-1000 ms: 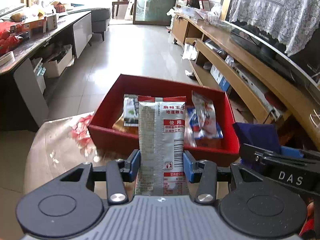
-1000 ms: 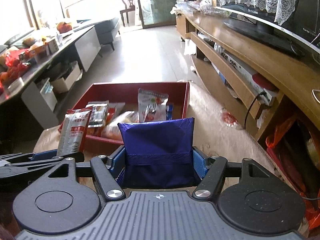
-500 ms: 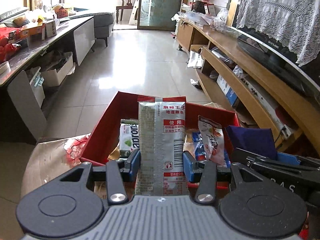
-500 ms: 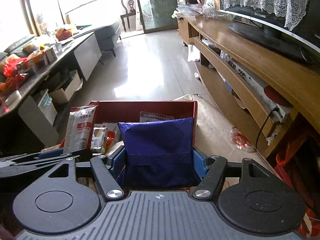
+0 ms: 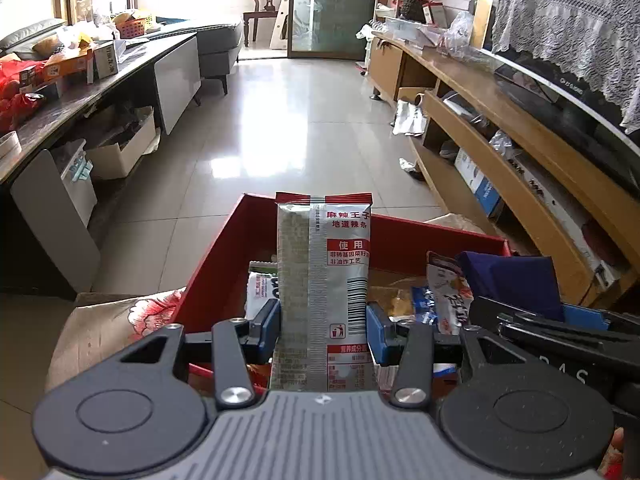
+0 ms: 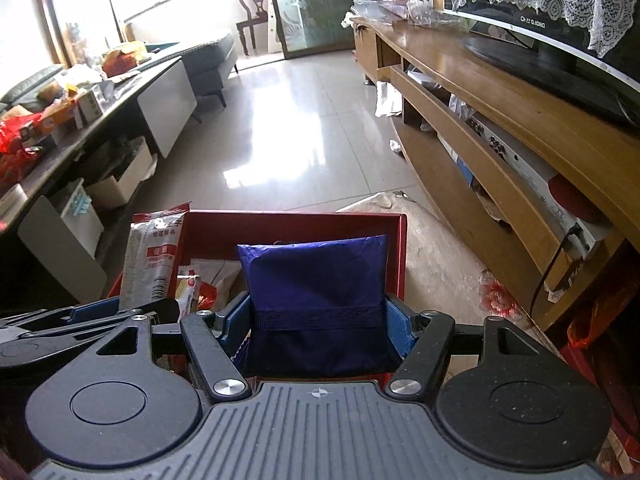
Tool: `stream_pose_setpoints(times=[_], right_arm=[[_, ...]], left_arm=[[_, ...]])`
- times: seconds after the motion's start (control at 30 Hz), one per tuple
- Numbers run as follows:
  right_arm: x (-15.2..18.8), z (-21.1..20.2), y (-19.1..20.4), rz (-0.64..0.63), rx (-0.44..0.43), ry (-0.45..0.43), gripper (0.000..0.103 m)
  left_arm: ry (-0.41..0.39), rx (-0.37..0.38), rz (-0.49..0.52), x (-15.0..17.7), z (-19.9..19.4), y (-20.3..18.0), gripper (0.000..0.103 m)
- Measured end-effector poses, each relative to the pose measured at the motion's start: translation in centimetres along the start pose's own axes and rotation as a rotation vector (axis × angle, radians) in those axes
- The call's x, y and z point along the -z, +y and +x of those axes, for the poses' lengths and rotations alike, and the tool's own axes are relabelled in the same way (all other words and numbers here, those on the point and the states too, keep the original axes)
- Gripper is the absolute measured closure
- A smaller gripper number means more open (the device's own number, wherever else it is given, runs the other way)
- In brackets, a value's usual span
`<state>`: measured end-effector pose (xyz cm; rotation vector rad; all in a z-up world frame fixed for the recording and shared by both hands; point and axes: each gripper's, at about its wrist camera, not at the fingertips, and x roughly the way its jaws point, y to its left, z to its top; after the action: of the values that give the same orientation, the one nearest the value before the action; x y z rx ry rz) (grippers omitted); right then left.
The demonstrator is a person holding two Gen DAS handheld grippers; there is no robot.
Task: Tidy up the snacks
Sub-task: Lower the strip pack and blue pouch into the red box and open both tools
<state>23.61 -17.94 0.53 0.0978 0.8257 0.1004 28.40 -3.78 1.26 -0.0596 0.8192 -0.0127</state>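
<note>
My left gripper (image 5: 323, 330) is shut on a tall silver snack packet (image 5: 323, 276) with a red top band, held upright over the near part of the red box (image 5: 420, 236). My right gripper (image 6: 318, 330) is shut on a dark blue pouch (image 6: 316, 280), hanging over the right half of the same red box (image 6: 280, 226). Both grippers sit side by side: the blue pouch (image 5: 508, 280) shows at the right of the left wrist view, the silver packet (image 6: 150, 258) at the left of the right wrist view. Several loose snack packets (image 5: 444, 292) lie inside the box.
The box stands on a low table with a floral cloth (image 5: 116, 324). A wooden TV bench (image 6: 500, 128) runs along the right, a dark cluttered counter (image 5: 72, 92) along the left. Shiny tiled floor (image 5: 288, 132) stretches ahead to a chair and a glass door.
Both grippers have travelled forward over the box with their loads still held. The box's near wall has slid under the grippers and its far wall has dropped lower in both views.
</note>
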Motion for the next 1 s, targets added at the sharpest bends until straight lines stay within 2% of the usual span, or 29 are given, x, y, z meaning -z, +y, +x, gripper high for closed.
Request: stream_pose_setpoints(times=[1.0], right_arm=[[0.0, 3.7, 0.6, -0.036, 0.044, 0.03, 0.027]], left_arm=[[0.042, -0.077, 0.019, 0.0, 4.1, -0.3, 0.057]])
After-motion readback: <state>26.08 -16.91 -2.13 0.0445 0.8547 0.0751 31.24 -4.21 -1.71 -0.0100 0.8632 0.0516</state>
